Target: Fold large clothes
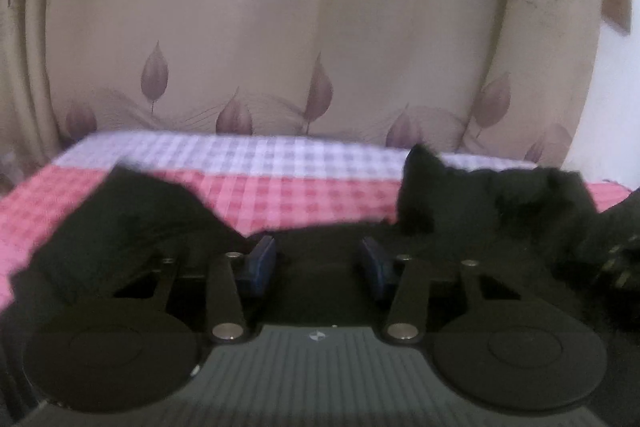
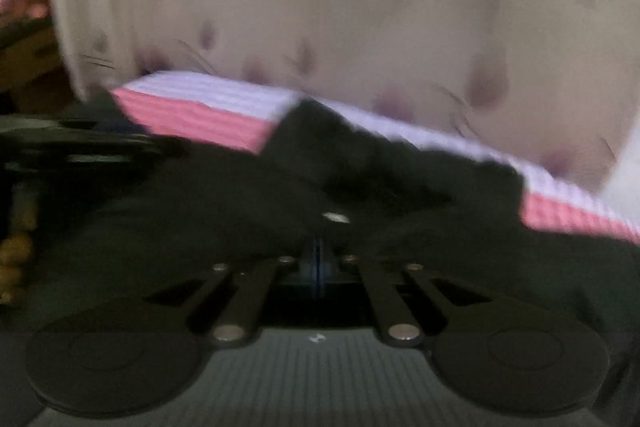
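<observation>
Left hand-held gripper: one; two blue pads on black linkage arms, standing moderately apart over black cloth, pressing on nothing.
Right hand-held gripper: one; blue pads drawn fully together, dark cloth bunched right at the tips; whether a fold is pinched between them is unclear in the blur.
Black garment: one, large, soft and matte, rumpled; spread across the near part of the tabletop, a crumpled peak rising toward its right edge.
Tabletop: one, covered in checked cloth, a pink band near, a pale lilac band along the far edge.
Curtain: one, cream, printed with mauve leaf shapes, hanging behind the far edge.
</observation>
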`<state>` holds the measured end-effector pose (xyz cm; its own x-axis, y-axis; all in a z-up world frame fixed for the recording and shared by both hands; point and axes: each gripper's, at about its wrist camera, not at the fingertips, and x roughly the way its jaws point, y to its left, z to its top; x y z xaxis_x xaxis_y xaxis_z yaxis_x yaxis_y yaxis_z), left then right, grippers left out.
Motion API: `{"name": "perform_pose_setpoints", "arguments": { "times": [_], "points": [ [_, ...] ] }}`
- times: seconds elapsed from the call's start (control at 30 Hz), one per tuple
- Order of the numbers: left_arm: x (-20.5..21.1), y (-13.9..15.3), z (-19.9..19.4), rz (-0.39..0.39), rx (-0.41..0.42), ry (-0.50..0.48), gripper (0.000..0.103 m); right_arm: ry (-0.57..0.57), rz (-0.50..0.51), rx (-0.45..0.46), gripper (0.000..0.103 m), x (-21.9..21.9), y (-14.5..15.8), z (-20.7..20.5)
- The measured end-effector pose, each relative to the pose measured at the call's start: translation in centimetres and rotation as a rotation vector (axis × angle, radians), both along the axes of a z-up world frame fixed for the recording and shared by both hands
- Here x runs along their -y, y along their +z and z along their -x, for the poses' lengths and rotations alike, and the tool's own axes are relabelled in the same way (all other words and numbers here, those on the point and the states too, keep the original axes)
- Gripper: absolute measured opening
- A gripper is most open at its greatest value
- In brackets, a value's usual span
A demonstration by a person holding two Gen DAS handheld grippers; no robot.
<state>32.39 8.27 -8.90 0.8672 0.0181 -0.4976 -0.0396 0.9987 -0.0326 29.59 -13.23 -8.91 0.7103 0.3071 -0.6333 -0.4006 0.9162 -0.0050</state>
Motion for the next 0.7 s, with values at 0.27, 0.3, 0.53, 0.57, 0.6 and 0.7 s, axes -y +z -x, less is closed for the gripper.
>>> {"name": "perform_pose_setpoints", "arguments": {
  "times": [0.27, 0.3, 0.53, 0.57, 0.6, 0.7],
  "points": [
    [-2.2, -0.5, -0.7, 0.111, -0.031, 0.018, 0.047, -0.276, -0.166, -0.09, 0.0, 11.9, -1.8, -2.7],
    [-2.6, -0.5, -0.7, 0.13, -0.034, 0.03, 0.045, -0.312, -0.175, -0.086, 0.0, 13.0, -2.1, -2.6],
    [-7.1, -1.4, -1.0, 0.347, -0.08, 0.138, 0.011, -0.436, -0.392, -0.127, 0.0, 19.4, -4.4, -1.2],
    [-7.2, -1.4, -1.0, 0.345, -0.085, 0.144, 0.011, -0.437, -0.407, -0.126, 0.0, 19.8, -4.5, -1.0],
    [-7.2, -1.3, -1.1, 0.326, -0.094, 0.147, 0.011, -0.442, -0.436, -0.131, 0.0, 20.3, -4.7, -0.9],
    [-7.6, -1.2, -1.0, 0.297, -0.108, 0.14, 0.011, -0.462, -0.556, -0.16, 0.0, 21.9, -5.2, -0.4]
  ]
}}
